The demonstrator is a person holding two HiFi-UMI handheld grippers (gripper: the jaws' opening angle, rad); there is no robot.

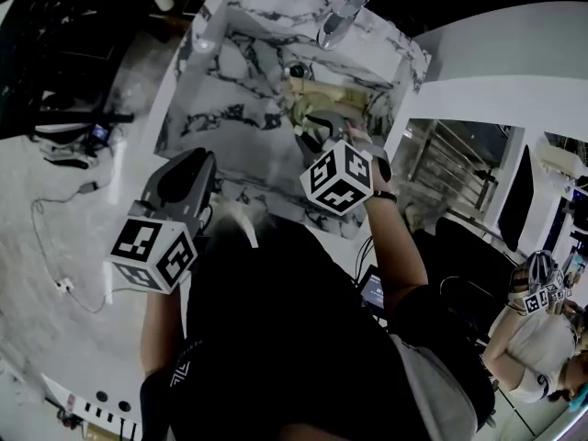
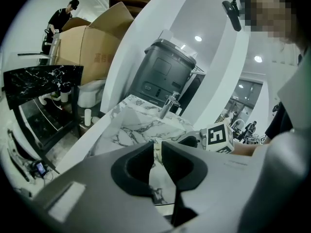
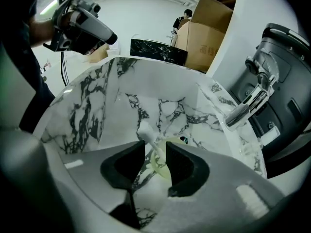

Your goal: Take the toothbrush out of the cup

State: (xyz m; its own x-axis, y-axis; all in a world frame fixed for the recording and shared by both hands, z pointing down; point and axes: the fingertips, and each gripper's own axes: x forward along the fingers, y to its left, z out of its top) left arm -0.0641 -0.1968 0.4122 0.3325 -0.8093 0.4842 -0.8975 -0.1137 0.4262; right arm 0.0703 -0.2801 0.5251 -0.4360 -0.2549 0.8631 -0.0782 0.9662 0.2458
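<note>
Marble sink (image 1: 239, 90) fills the head view, the right gripper (image 1: 310, 124) low in its basin and the left gripper (image 1: 197, 165) at the near rim. Left gripper view: jaws slightly apart, empty. Right gripper view: jaws released, the toothbrush (image 3: 147, 134) between them, seemingly untouched, standing in the cup (image 3: 160, 165).

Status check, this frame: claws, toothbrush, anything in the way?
Right claw open, lined up on toothbrush, not gripping. Left claw open, empty. Toothbrush in cup, down in the sink. Nothing blocking.

I see a white toothbrush (image 3: 145, 131) leaning in a pale yellow cup (image 3: 162, 165), both framed between my right gripper's (image 3: 154, 149) parted jaws.
</note>
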